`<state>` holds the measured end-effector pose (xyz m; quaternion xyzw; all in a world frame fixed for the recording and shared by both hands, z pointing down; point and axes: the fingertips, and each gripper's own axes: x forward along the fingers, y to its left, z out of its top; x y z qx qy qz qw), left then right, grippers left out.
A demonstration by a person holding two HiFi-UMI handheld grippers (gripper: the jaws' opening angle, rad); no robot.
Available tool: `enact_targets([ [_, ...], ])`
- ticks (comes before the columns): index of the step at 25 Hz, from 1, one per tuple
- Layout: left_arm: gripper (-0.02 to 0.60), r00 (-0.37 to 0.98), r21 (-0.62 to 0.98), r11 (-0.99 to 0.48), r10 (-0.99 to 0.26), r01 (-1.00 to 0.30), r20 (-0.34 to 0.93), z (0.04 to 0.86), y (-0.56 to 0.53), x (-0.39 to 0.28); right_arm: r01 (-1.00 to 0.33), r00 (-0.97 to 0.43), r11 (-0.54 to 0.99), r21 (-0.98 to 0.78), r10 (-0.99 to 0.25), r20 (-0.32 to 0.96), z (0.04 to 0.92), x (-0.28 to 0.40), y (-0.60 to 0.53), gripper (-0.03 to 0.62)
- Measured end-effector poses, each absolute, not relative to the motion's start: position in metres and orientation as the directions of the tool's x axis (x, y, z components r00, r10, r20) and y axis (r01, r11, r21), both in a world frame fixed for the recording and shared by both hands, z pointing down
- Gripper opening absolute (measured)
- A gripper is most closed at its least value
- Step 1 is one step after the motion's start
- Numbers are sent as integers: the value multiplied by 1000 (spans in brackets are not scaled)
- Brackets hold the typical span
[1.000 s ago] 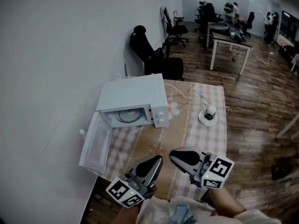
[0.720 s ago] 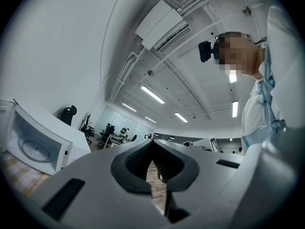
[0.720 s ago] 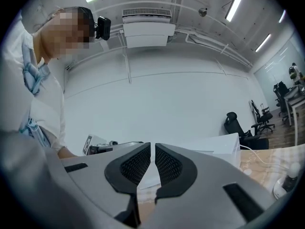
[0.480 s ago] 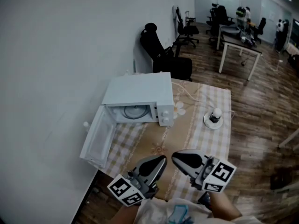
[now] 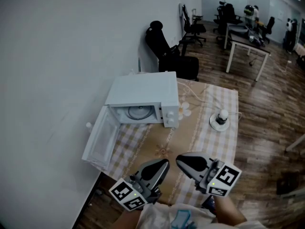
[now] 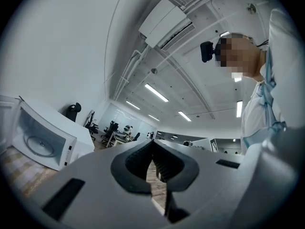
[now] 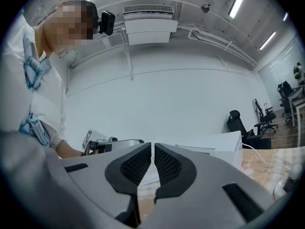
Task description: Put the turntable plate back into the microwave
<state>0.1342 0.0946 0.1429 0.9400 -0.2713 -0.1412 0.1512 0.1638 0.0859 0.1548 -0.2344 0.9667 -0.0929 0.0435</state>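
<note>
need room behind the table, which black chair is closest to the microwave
The high-backed black chair right behind the microwave, beside the white wall. The other chairs stand farther back, near the desk.

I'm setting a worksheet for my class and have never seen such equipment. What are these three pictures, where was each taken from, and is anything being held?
No robot here: a person holds two two-jaw tools, the left hand-held gripper and right hand-held gripper. The head view is from a camera the person wears, looking down; the other two cameras ride on the tools. On the checked table stands a white microwave, its door open, the turntable plate inside. A small white object on a round base stands apart. Both tools are shut, holding nothing.
</note>
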Motion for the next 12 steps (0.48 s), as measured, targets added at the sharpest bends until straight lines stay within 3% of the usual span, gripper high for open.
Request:
enact_targets([
  [12, 2, 828, 373, -809, -537, -453, -160, 151, 89, 143, -446, -886, 866, -224, -462, -22, 166, 167, 81, 44],
])
